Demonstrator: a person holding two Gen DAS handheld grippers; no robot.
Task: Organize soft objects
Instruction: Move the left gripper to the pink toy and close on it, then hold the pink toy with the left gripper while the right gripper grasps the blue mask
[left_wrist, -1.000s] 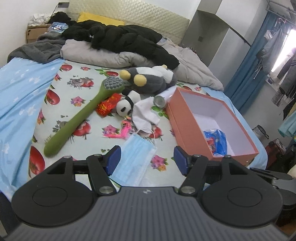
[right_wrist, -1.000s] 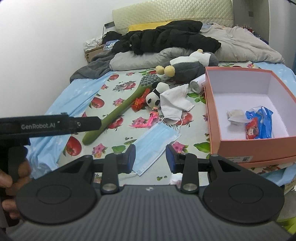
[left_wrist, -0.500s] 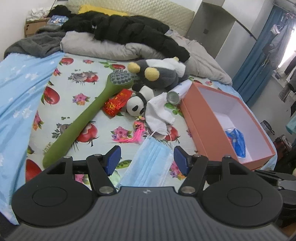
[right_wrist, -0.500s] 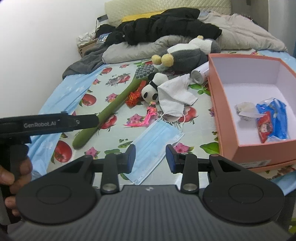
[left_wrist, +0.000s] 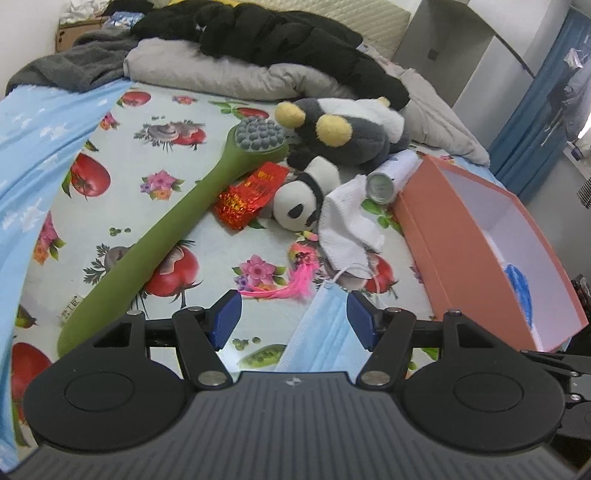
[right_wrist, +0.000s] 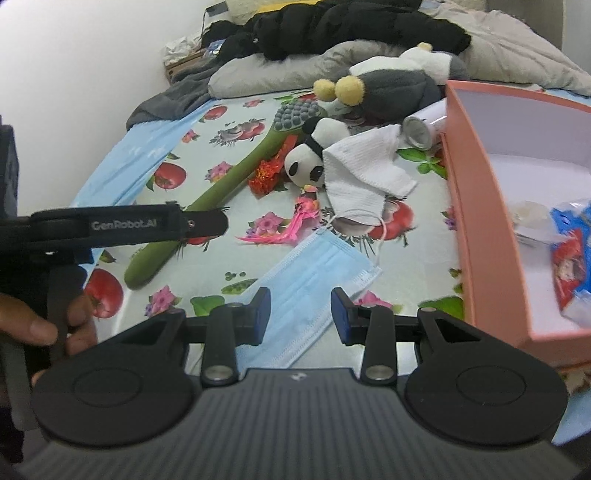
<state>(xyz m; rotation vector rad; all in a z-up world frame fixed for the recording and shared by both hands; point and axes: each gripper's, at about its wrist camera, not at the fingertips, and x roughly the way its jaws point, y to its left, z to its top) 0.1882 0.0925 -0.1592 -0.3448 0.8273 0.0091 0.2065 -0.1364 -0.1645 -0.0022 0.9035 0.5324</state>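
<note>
Left edge: blue sheet (left_wrist: 33, 155) rumpled along the bed, nothing to collect there
Brush: green brush (left_wrist: 177, 225) lies diagonal on the fruit-print cover, not a soft item by the look of it
Left gripper: left gripper (left_wrist: 293, 317) hovers low over the bed, fingers spread, nothing between them
Mask: mask (right_wrist: 314, 277) flat on the cover, right in front of the right gripper (right_wrist: 300, 314), which is also parted and empty
Middle pile: panda (left_wrist: 299, 203), white cloth (left_wrist: 347, 229) and big plush (left_wrist: 351, 136) all out on the bed, cloth touching the panda
Right: box (right_wrist: 480, 221) holds only a blue packet (right_wrist: 569, 258) and a crumpled white bit
Progress: early days, judging by this; every soft piece is waiting outside the box, and the mask looks the likely first pick
</note>
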